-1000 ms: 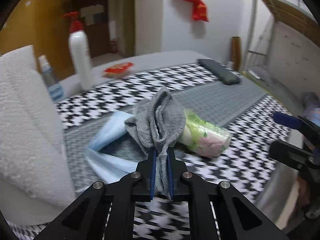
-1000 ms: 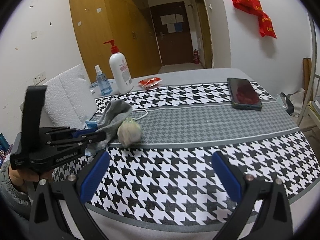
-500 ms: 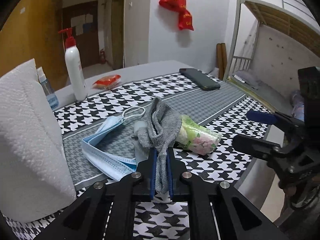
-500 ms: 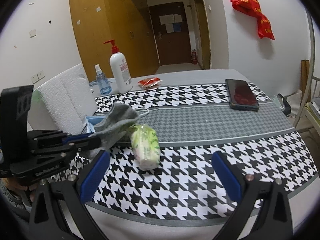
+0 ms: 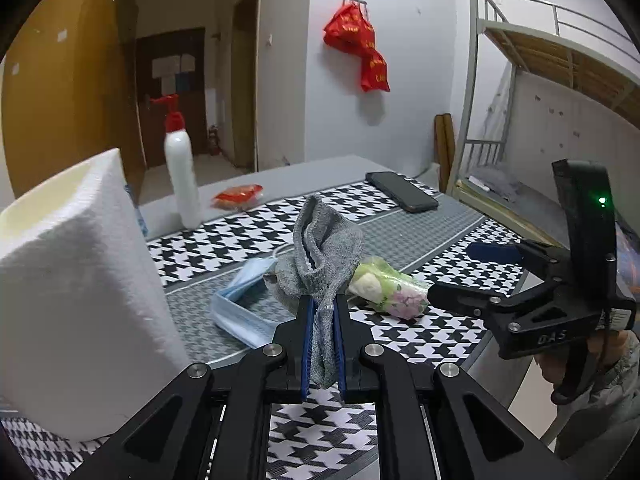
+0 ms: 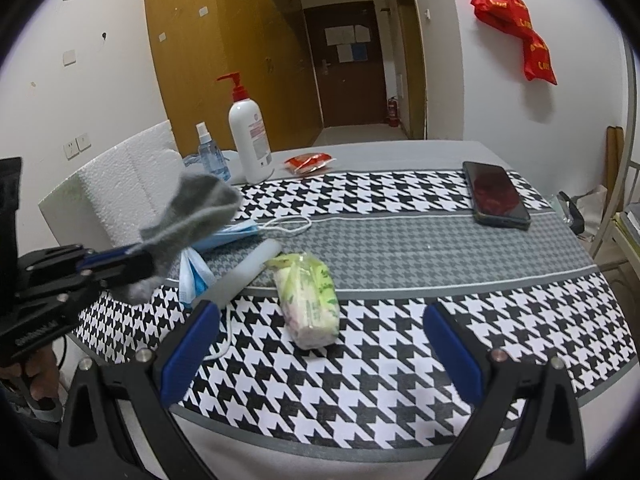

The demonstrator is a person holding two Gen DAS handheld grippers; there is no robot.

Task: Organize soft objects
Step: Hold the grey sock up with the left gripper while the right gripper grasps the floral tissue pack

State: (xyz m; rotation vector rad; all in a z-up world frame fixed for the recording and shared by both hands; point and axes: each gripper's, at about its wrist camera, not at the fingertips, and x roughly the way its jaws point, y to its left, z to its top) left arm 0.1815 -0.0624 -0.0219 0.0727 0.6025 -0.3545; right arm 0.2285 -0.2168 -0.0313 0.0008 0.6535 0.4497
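Note:
My left gripper (image 5: 322, 300) is shut on a grey sock (image 5: 324, 248), which hangs lifted above the table; the right wrist view shows the same sock (image 6: 192, 212) in the air at the left, pinched by that gripper (image 6: 132, 260). Under it lie a blue face mask (image 5: 240, 300) (image 6: 224, 236) and a translucent white stick (image 6: 240, 276). A green and pink tissue pack (image 6: 310, 300) (image 5: 390, 290) rests on the houndstooth cloth. My right gripper (image 6: 320, 316) stands open just in front of the pack, with nothing between its fingers.
A white paper towel roll (image 5: 76, 292) stands close at the left. At the back are a pump bottle (image 6: 248, 136), a small spray bottle (image 6: 210, 156) and a red packet (image 6: 308, 162). A dark phone (image 6: 496, 196) lies far right. The table's front edge (image 6: 360, 444) is near.
My left gripper has risen and drawn back with the sock, lifting it off the table and uncovering the tissue pack, the mask and the white stick. The right gripper has stayed put.

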